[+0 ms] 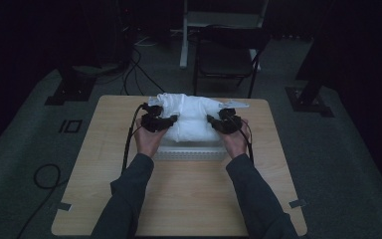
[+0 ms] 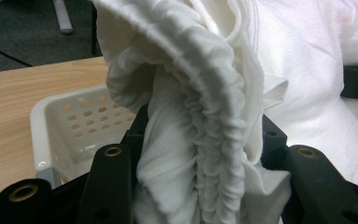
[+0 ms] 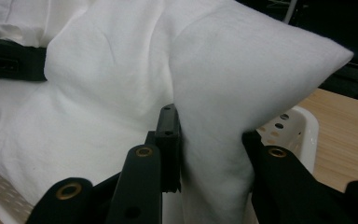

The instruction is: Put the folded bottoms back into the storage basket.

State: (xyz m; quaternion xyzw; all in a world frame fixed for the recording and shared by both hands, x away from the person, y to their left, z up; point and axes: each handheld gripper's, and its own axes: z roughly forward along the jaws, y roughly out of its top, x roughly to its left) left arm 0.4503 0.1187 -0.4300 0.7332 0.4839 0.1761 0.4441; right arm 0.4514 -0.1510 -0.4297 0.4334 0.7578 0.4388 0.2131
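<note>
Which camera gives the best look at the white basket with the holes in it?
The left gripper view: the white perforated basket shows a corner, rim and hole pattern up close. The right gripper view catches a small corner behind the white bundle; the high view shows its dim front wall.

Right hand-held gripper [image 3: 209, 154] clamps a corner of the plump white fabric pillow [image 3: 135, 93], just above the white perforated plastic basket [image 3: 298, 128] on the light wooden desk [image 3: 349, 135]; the other hand-held gripper [image 3: 9, 60] grips its far side.

Pillow [image 1: 193, 119] above basket [image 1: 191, 153], on table [image 1: 179, 199].
</note>
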